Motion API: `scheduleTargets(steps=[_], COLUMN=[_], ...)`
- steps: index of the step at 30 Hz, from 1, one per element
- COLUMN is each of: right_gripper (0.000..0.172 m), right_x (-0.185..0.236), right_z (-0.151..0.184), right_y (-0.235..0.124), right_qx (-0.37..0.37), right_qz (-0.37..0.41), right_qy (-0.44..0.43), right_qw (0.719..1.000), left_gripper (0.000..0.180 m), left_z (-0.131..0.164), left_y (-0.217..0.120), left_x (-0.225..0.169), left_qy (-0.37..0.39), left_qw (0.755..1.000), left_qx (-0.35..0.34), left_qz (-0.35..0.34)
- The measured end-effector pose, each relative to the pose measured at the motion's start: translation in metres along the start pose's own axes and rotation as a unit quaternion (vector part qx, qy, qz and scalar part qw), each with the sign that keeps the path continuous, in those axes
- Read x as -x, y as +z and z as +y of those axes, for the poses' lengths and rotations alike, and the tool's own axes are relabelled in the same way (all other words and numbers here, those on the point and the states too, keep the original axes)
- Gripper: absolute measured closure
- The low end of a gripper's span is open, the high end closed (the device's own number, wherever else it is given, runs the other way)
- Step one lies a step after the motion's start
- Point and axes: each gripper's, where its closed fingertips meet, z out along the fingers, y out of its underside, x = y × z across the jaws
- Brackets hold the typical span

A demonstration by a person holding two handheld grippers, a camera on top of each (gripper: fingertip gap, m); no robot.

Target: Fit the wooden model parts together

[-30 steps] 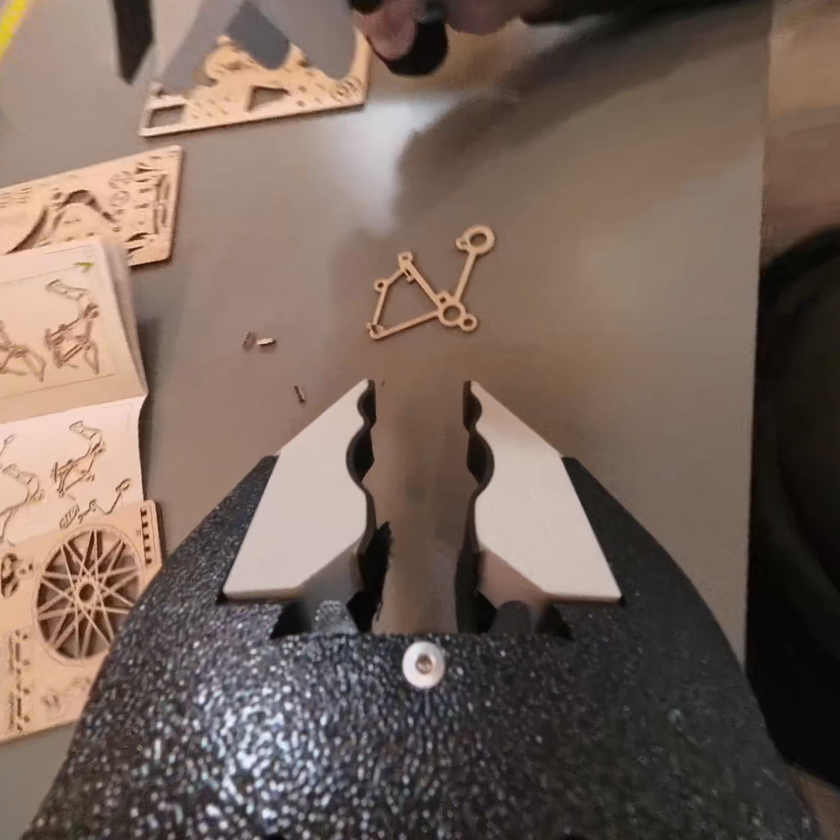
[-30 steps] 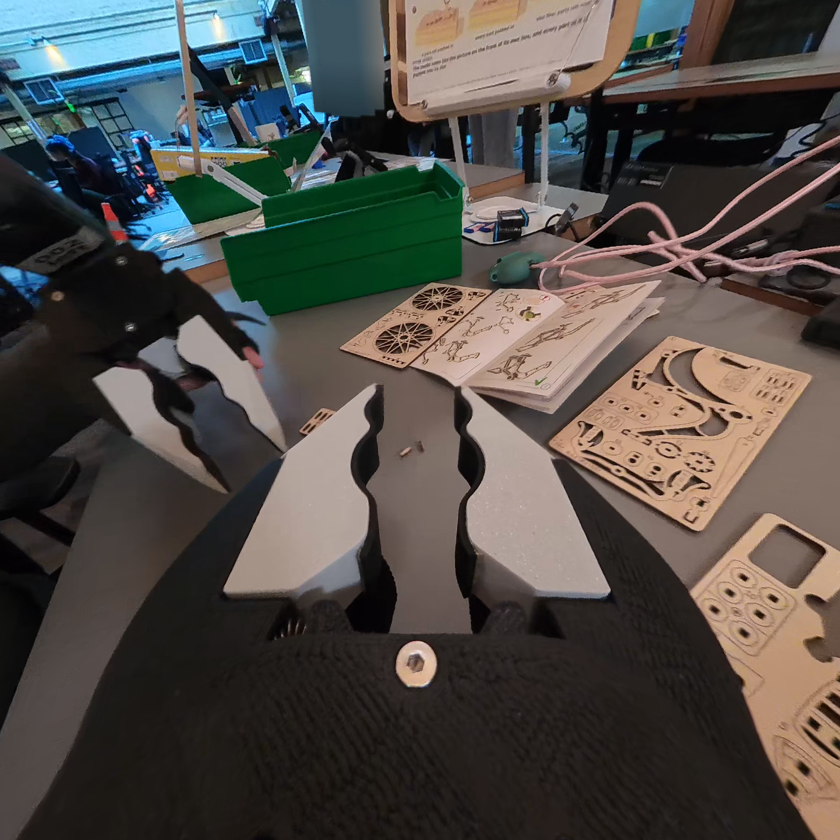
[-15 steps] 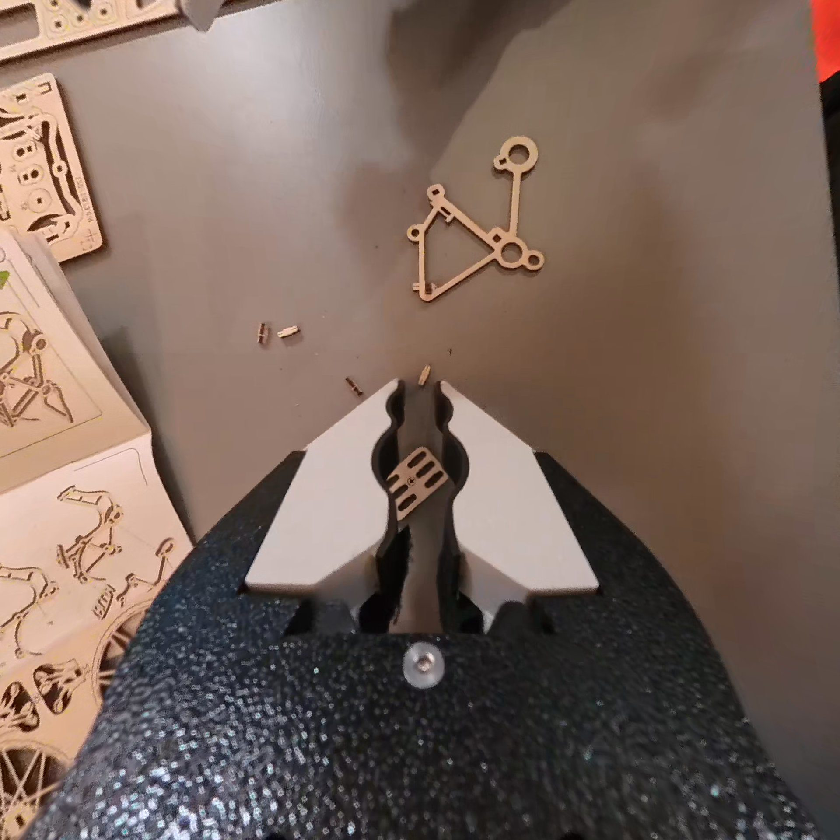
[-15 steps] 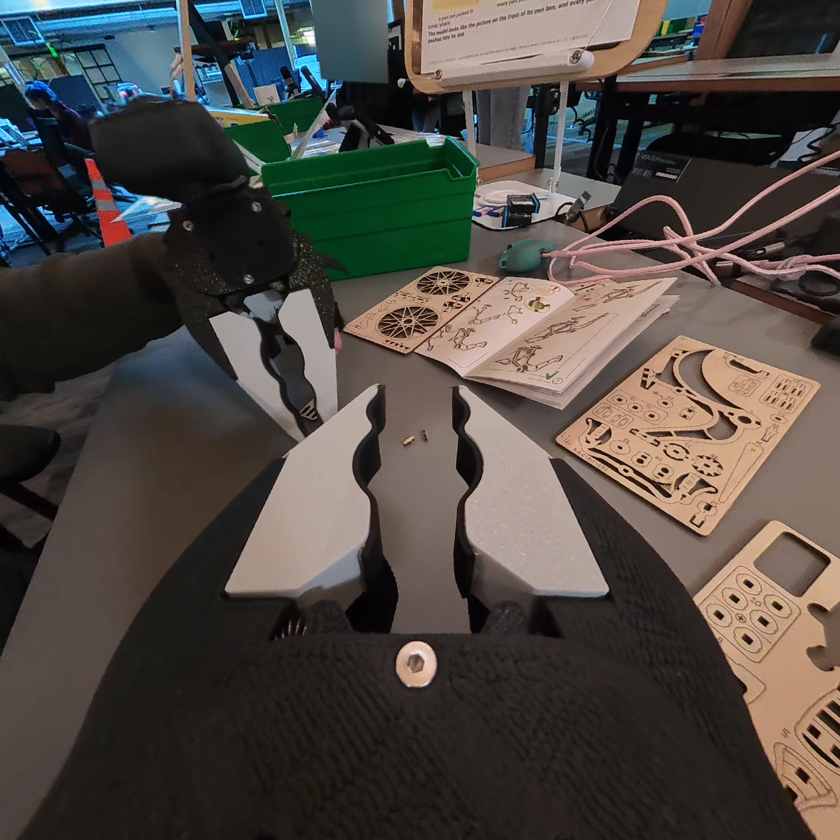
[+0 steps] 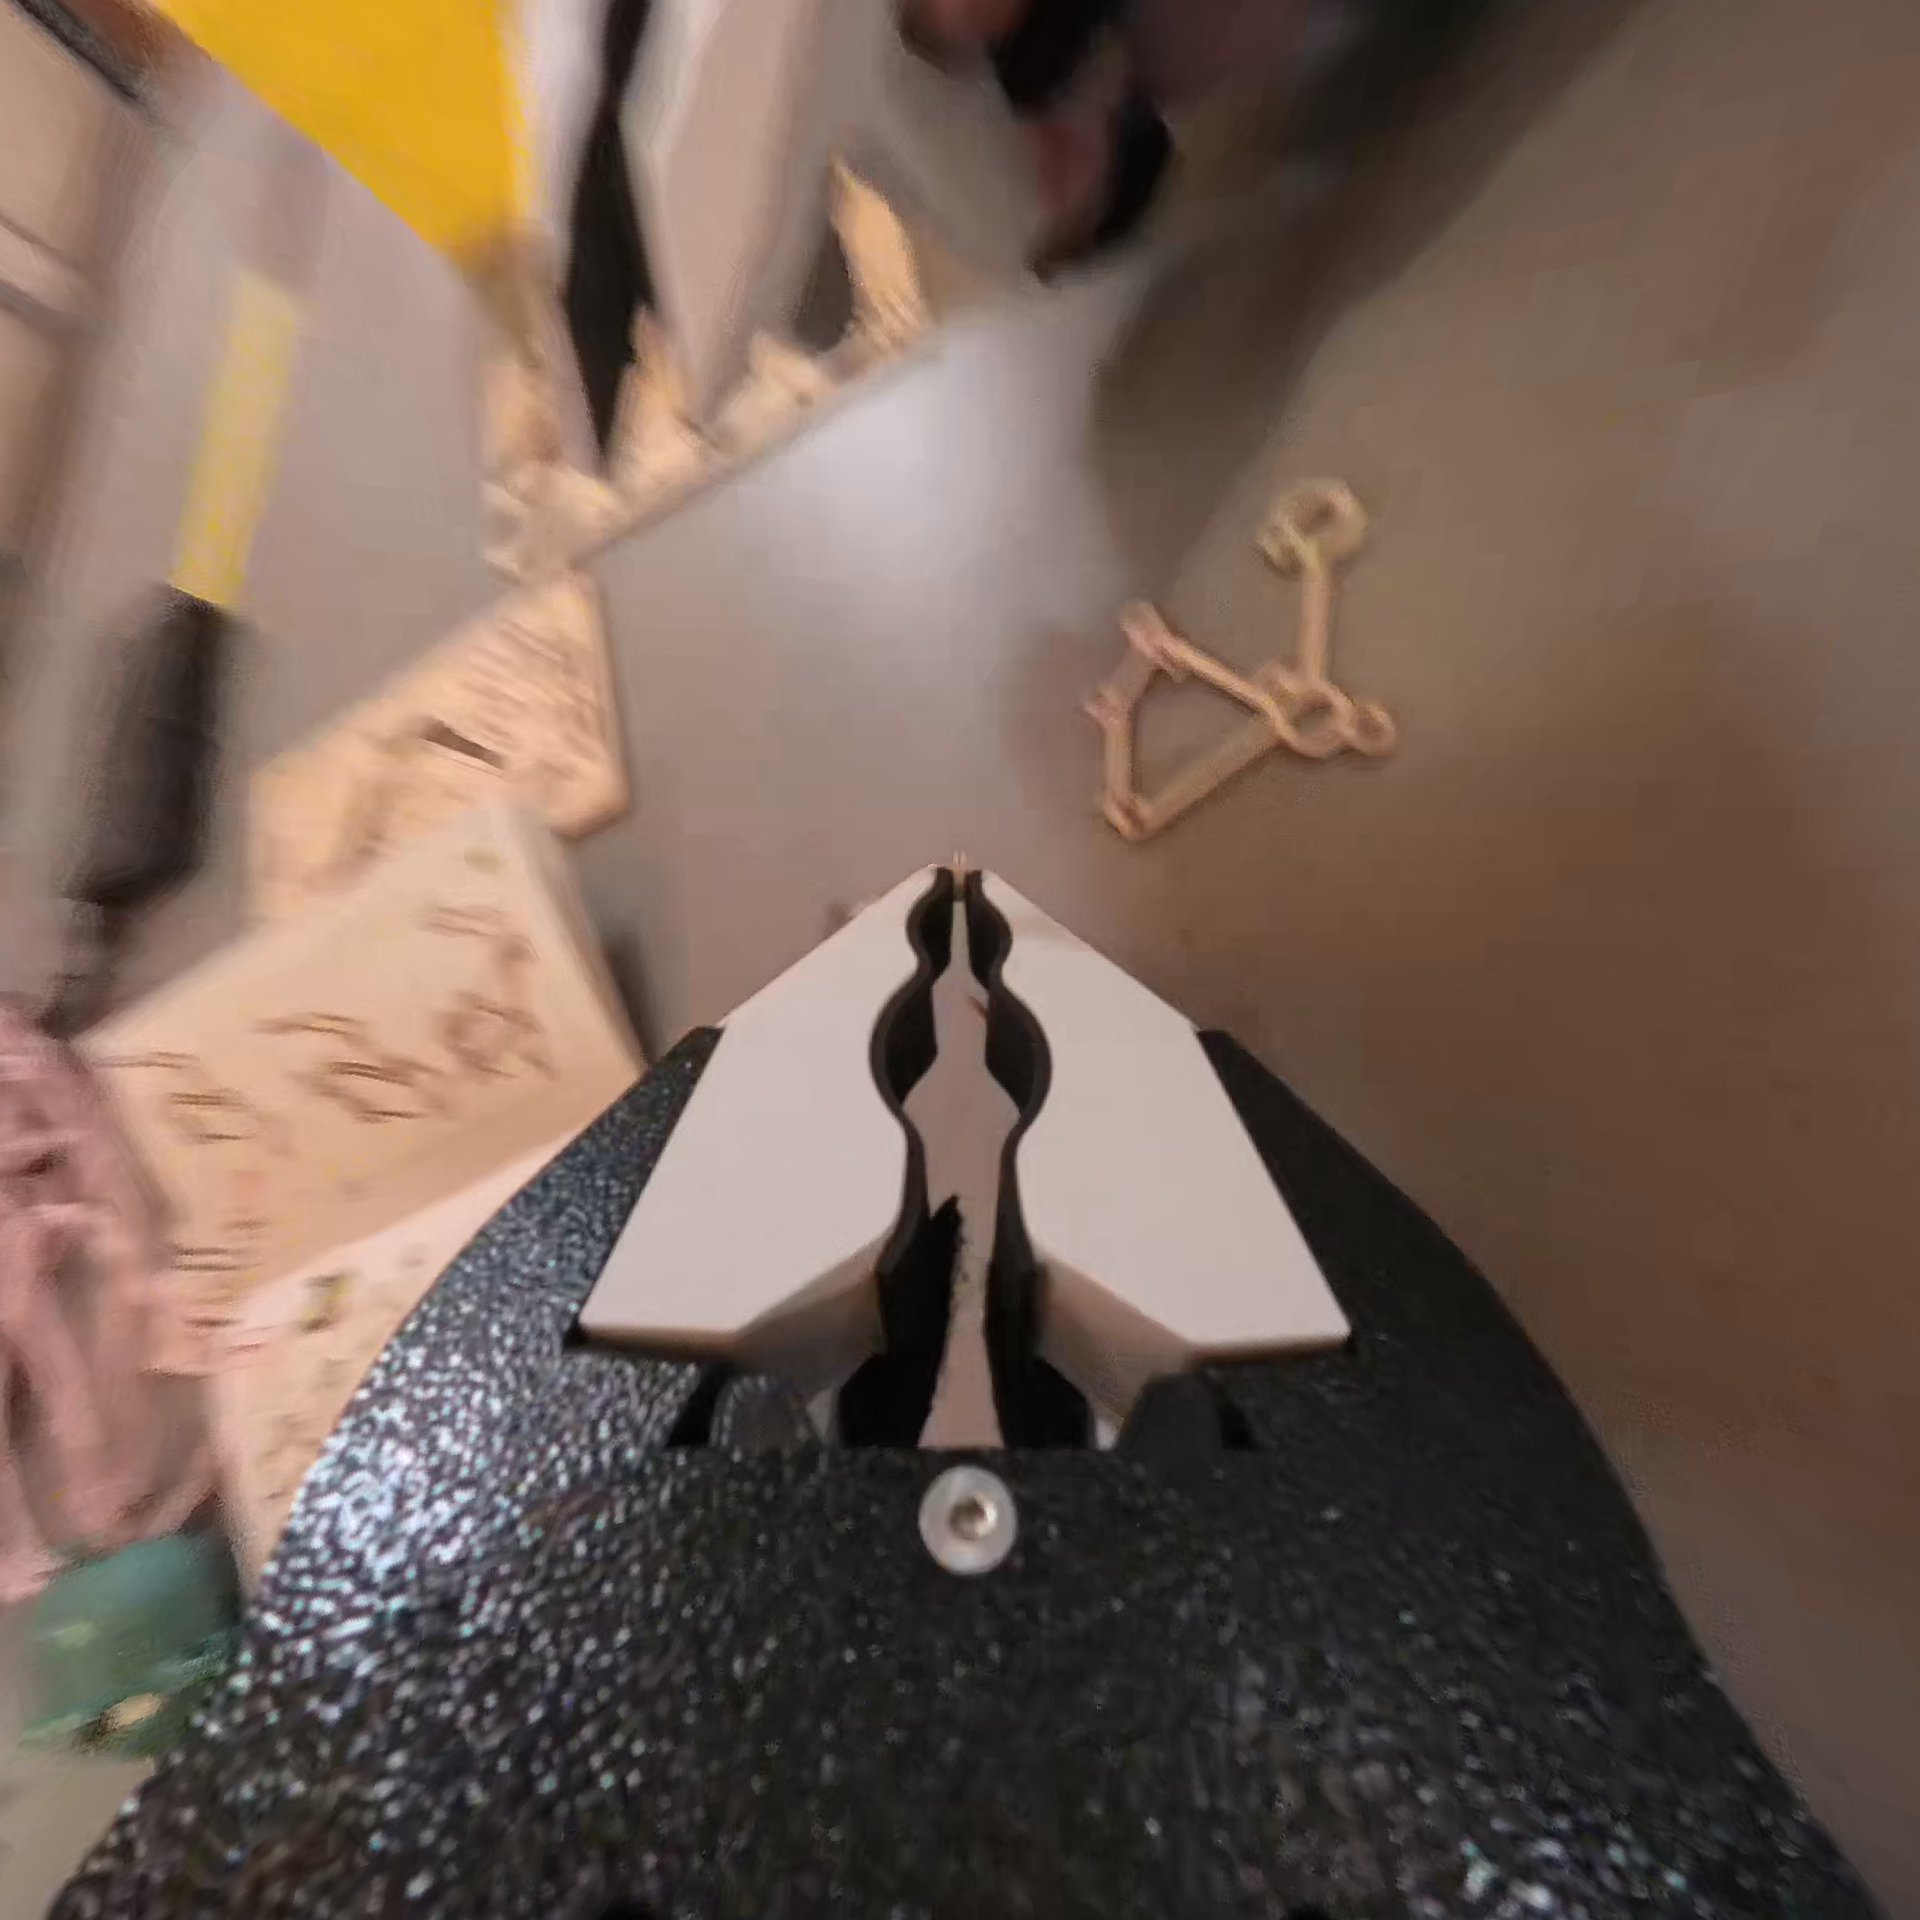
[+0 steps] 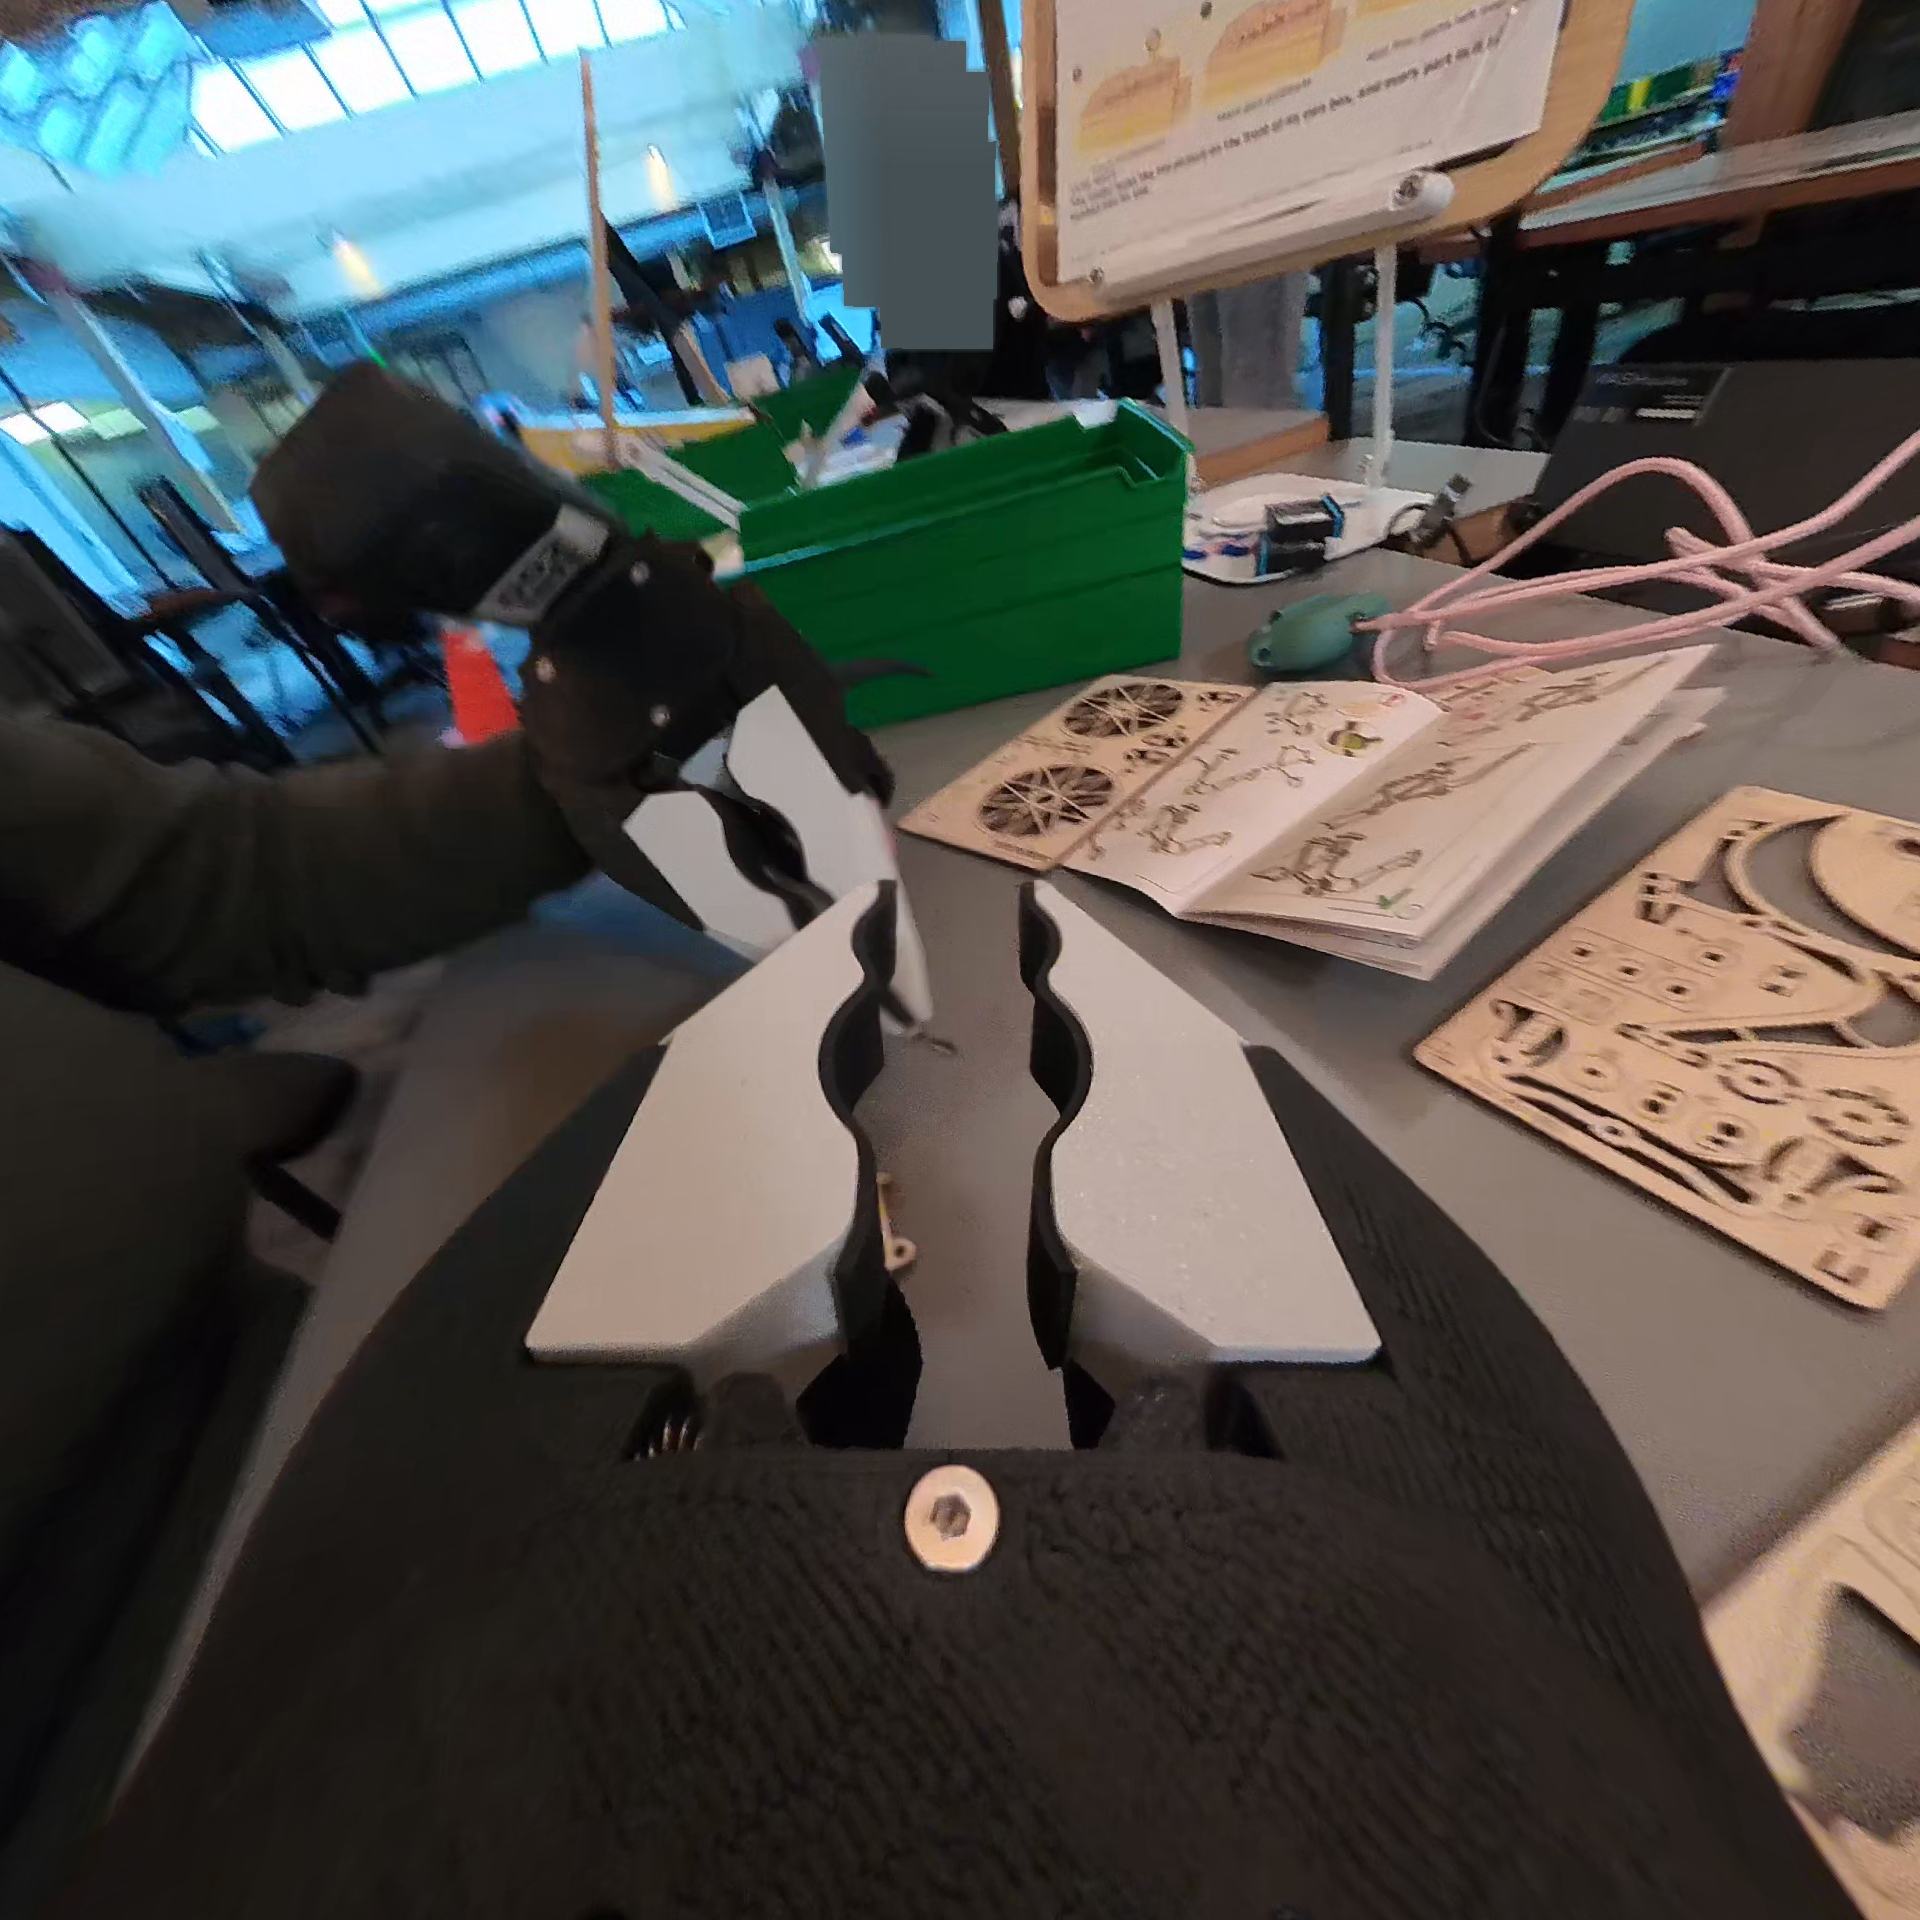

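Your left gripper [image 5: 958, 883] pinches a tiny wooden peg [image 5: 960, 858]; only its view shows the frame piece [image 5: 1236, 681]. Your right gripper [image 6: 956, 904] gapes, holding nothing.

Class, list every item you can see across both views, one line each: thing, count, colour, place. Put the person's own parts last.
Table: one, grey, under everything.
Wooden part sheets: several, tan, right and far side.
Instruction booklet: one, white, open, centre.
Frame piece: one, tan, loose on table.
Green bins: stacked, far side.
Pink cable: far right.
Teal object: one, by cable.
Left gripper: tips nearly closed on tiny wooden pin.
Right gripper: open.
Sleeve: dark, left.
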Motion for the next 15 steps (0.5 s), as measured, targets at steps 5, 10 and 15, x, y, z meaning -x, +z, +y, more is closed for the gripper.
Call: scheduleTargets(steps=[5,10,15], right_gripper=[0.154,0.158,0.166], right_x=[0.014,0.014,0.025], right_z=[-0.014,-0.017,-0.020], right_y=[-0.001,-0.003,-0.002], right_qx=[-0.070,-0.107,-0.124], right_qz=[-0.053,-0.046,-0.065], right_qy=[0.058,0.045,0.027], right_qw=[0.994,0.992,0.990], left_gripper=[0.180,0.180,0.180], left_z=[-0.055,-0.071,-0.083], left_y=[-0.027,-0.031,-0.032], left_x=[0.044,0.044,0.037], left_qy=[0.088,0.117,0.140], left_qw=[0.957,0.932,0.922], left_qx=[-0.104,-0.141,-0.162], left_qz=[-0.257,-0.313,-0.322])
